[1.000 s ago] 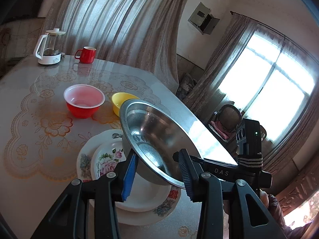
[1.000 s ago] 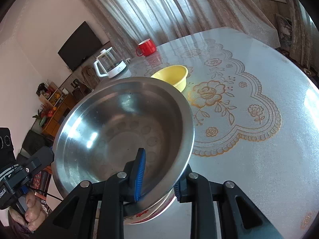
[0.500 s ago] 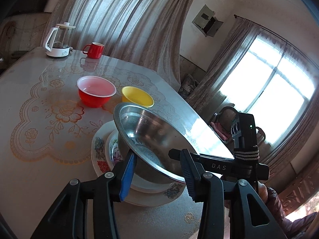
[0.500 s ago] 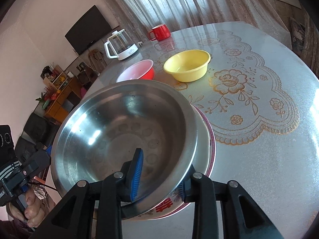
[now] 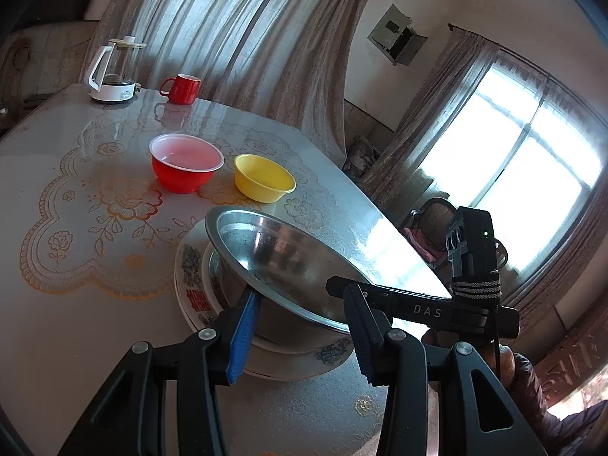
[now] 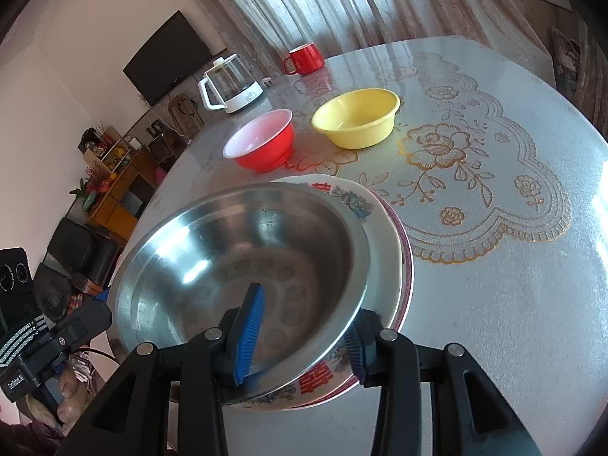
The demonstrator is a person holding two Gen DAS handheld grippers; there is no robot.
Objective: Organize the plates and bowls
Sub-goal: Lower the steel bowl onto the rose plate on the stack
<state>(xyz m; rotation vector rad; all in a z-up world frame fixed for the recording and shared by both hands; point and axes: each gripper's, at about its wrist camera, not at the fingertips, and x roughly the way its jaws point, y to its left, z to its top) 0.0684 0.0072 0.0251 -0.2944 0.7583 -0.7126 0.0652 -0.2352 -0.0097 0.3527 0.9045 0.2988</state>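
A steel bowl (image 6: 247,266) sits tilted on a stack of flowered plates (image 6: 383,224) at the table's near edge; it also shows in the left wrist view (image 5: 288,258) on the plates (image 5: 190,281). My right gripper (image 6: 300,334) straddles the bowl's near rim, one pad inside, one outside; whether it still pinches the rim is unclear. My left gripper (image 5: 300,334) is open, its jaws either side of the bowl's edge, holding nothing. A red bowl (image 6: 262,140) and a yellow bowl (image 6: 357,117) stand further back.
A red mug (image 6: 304,59) and a glass kettle (image 6: 231,83) stand at the table's far side. The lace-patterned table top (image 6: 494,197) stretches to the right. The table edge runs close by the plates on the left.
The steel bowl has come down from above the plates onto the stack. Both grippers have drawn back a little, so the red and yellow bowls now show fully.
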